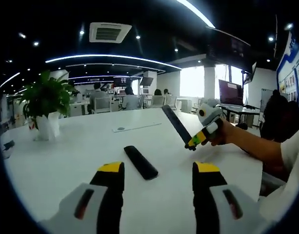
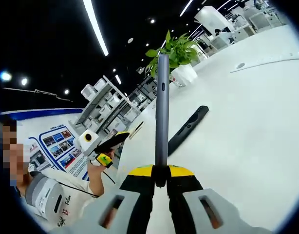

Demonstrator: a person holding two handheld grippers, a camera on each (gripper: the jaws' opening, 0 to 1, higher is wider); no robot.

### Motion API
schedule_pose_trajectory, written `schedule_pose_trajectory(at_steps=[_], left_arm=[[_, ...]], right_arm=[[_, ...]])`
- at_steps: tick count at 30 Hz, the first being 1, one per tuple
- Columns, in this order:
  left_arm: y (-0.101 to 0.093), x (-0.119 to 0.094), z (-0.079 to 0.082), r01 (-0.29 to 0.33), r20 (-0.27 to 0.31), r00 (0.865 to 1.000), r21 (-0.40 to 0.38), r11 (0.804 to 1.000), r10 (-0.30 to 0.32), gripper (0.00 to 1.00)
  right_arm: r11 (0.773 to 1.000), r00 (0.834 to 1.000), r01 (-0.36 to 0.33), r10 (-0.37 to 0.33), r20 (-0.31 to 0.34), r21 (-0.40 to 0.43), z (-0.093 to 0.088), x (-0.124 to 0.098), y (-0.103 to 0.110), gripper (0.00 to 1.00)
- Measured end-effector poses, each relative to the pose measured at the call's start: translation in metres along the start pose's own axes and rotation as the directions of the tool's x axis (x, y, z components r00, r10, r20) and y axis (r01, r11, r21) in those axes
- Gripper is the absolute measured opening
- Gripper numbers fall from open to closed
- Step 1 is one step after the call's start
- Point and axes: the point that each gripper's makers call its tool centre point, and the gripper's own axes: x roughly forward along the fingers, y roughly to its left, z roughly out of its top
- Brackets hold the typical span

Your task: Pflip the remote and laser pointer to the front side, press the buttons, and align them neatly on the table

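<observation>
Left gripper (image 1: 158, 176) low over white table (image 1: 66, 161), jaws apart, nothing btwn. Black remote (image 1: 140, 162) flat on table just beyond jaws. Right gripper (image 2: 160, 171) clamped on slim grey laser pointer (image 2: 162, 107), held up off table. Potted plant (image 1: 45, 105) far left.
</observation>
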Motion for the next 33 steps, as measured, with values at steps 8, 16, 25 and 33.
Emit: schedule_pose_trajectory(at_steps=[8,16,25,33], left_arm=[[-0.005,-0.004,0.009,-0.007,0.019,1.0,0.052,0.999,0.006,0.56],[-0.003,-0.002,0.004,-0.005,-0.003,1.0,0.051,0.999,0.005,0.56],[0.0,-0.001,0.001,-0.014,-0.016,1.0,0.052,0.999,0.015,0.56],[-0.001,-0.001,-0.001,-0.008,-0.024,1.0,0.059,0.998,0.01,0.55]], right_arm=[[0.996,0.997,0.074,-0.074,-0.016,0.039,0.0,-0.003,-0.02,0.12],[0.995,0.997,0.074,-0.074,-0.002,0.062,0.002,-0.007,-0.02,0.12],[0.987,0.986,0.16,-0.16,-0.047,0.009,-0.007,-0.006,-0.028,0.12],[0.977,0.976,0.213,-0.212,-0.042,0.004,-0.006,-0.01,-0.036,0.12]])
